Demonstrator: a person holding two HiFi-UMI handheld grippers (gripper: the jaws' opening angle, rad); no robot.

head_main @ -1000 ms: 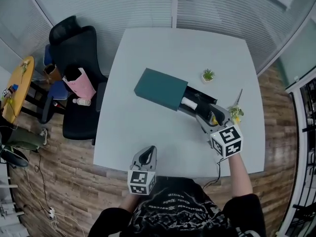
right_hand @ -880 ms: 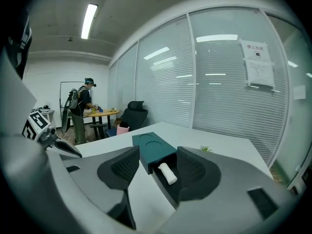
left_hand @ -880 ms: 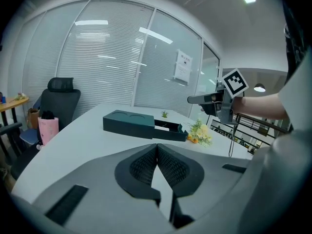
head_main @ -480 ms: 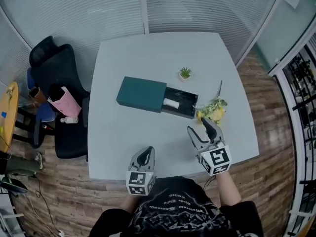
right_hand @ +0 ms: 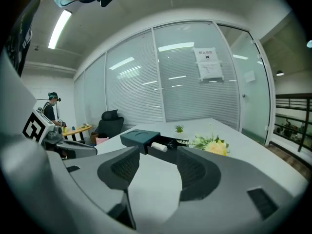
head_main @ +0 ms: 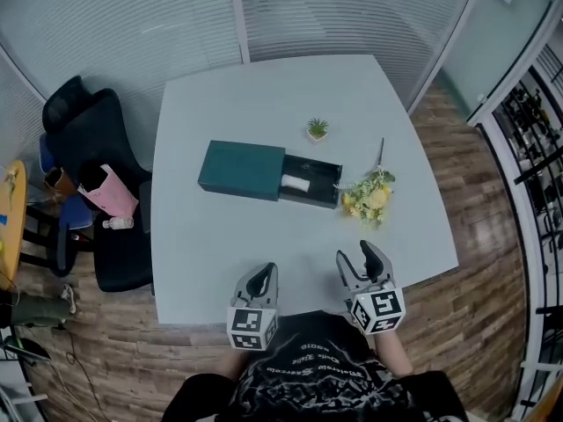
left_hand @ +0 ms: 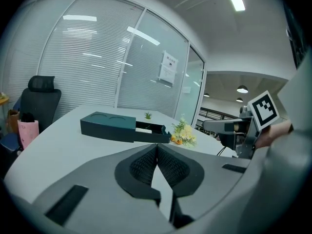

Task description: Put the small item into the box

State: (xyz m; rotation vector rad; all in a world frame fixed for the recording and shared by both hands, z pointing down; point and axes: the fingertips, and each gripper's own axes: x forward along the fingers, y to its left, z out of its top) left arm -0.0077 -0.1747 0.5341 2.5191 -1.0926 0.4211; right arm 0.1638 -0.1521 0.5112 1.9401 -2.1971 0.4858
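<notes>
A dark teal box [head_main: 242, 170] lies mid-table with its drawer [head_main: 321, 185] pulled out to the right. A small white roll [head_main: 294, 183] rests inside the drawer, also seen as the white roll [right_hand: 158, 146] in the right gripper view. My right gripper [head_main: 362, 262] hovers at the table's near edge, open and empty, well short of the box [right_hand: 140, 138]. My left gripper [head_main: 262, 280] sits beside it at the near edge, shut with nothing between its jaws; its jaws [left_hand: 157, 147] meet in the left gripper view.
A bunch of yellow flowers [head_main: 369, 199] lies on the table right of the drawer. A tiny potted plant [head_main: 318, 128] stands behind the box. A black office chair [head_main: 88, 148] and a pink bag [head_main: 110, 192] are off the table's left side.
My right gripper has drawn back from the drawer to the table's near edge, open. The flowers now lie on the table beside the drawer. The left gripper stayed put.
</notes>
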